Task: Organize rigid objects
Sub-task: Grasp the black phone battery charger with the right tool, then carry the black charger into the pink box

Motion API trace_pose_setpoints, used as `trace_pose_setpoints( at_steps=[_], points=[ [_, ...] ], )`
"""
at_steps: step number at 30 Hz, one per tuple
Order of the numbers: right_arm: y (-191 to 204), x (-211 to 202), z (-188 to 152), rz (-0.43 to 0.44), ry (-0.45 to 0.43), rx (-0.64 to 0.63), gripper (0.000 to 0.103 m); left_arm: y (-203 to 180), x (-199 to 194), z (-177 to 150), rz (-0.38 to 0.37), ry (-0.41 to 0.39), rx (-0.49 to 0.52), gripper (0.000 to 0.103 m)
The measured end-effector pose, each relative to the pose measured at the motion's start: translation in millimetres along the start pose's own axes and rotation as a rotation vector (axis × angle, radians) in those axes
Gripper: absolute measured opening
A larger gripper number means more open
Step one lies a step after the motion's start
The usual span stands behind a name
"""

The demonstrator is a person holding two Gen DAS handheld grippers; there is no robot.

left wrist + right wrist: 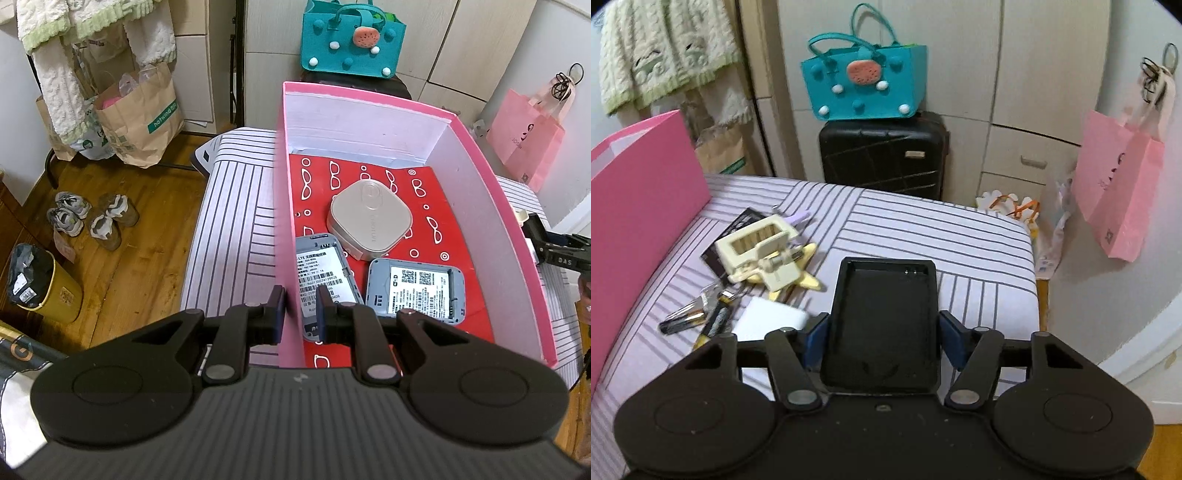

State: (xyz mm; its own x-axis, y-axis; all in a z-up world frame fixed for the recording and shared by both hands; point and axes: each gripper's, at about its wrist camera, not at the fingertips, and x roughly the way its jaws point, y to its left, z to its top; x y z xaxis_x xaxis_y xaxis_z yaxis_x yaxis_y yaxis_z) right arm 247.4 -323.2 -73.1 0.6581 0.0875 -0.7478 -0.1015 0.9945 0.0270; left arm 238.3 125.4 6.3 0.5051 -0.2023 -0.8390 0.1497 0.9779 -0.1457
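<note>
A pink box (284,184) with a red patterned floor stands on the striped bed. In it lie a beige rounded case (369,218) and two grey devices (325,280) (417,295) with labels up. My left gripper (301,314) is shut on the box's near left wall, one finger outside and one inside. My right gripper (884,339) holds a black rectangular tray-like cradle (882,321) above the bed, a blue pad against each long side. Left of it lie a cream clip (761,251), a yellow star (809,280), batteries (687,321) and a white block (768,321).
In the right wrist view the pink box (646,206) rises at the left. Beyond the bed (923,229) stand a black suitcase (882,155) with a teal bag (864,85) on top. A pink paper bag (1115,192) hangs at the right. Shoes (92,218) sit on the wooden floor.
</note>
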Motion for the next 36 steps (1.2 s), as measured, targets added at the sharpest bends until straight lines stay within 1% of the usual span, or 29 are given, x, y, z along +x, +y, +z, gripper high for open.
trace_pose_setpoints(
  at_steps=[5,9,12,15,18,21,24,26,28,29,31,34,36],
  points=[
    [6,-27,1,-0.029,-0.057,-0.006,0.066,1,0,0,-0.004,-0.004,-0.006,0.015],
    [19,-51,3,-0.036,-0.101,-0.045,0.066,1,0,-1,-0.005,-0.008,-0.009,0.015],
    [29,-72,7,-0.001,-0.137,-0.055,0.066,2,-1,-1,-0.011,-0.010,-0.013,0.015],
    [49,-94,12,0.043,-0.177,-0.094,0.066,2,-1,-2,-0.013,-0.010,-0.014,0.015],
    [77,-114,22,0.057,-0.221,-0.200,0.066,3,-2,-2,-0.017,0.000,-0.012,0.015],
    [107,-130,37,0.114,-0.247,-0.311,0.066,1,-4,-3,-0.015,-0.013,-0.003,0.015],
    [141,-136,51,0.194,-0.245,-0.416,0.066,0,-6,-3,-0.013,-0.025,0.003,0.015],
    [166,-135,59,0.225,-0.253,-0.497,0.066,1,-6,-4,-0.019,-0.020,-0.001,0.015],
    [190,-131,63,0.259,-0.233,-0.585,0.066,1,-6,-2,-0.018,-0.011,0.007,0.015],
    [201,-127,66,0.262,-0.218,-0.615,0.066,1,-7,-1,-0.011,-0.014,0.018,0.015],
    [225,-112,72,0.226,-0.180,-0.697,0.066,0,-7,0,0.002,-0.018,0.039,0.011],
    [254,-81,77,0.108,-0.123,-0.803,0.066,0,-7,0,-0.001,-0.022,0.049,0.008],
    [266,-62,81,0.047,-0.088,-0.859,0.066,0,-9,-2,-0.005,-0.029,0.051,0.008]
  ],
)
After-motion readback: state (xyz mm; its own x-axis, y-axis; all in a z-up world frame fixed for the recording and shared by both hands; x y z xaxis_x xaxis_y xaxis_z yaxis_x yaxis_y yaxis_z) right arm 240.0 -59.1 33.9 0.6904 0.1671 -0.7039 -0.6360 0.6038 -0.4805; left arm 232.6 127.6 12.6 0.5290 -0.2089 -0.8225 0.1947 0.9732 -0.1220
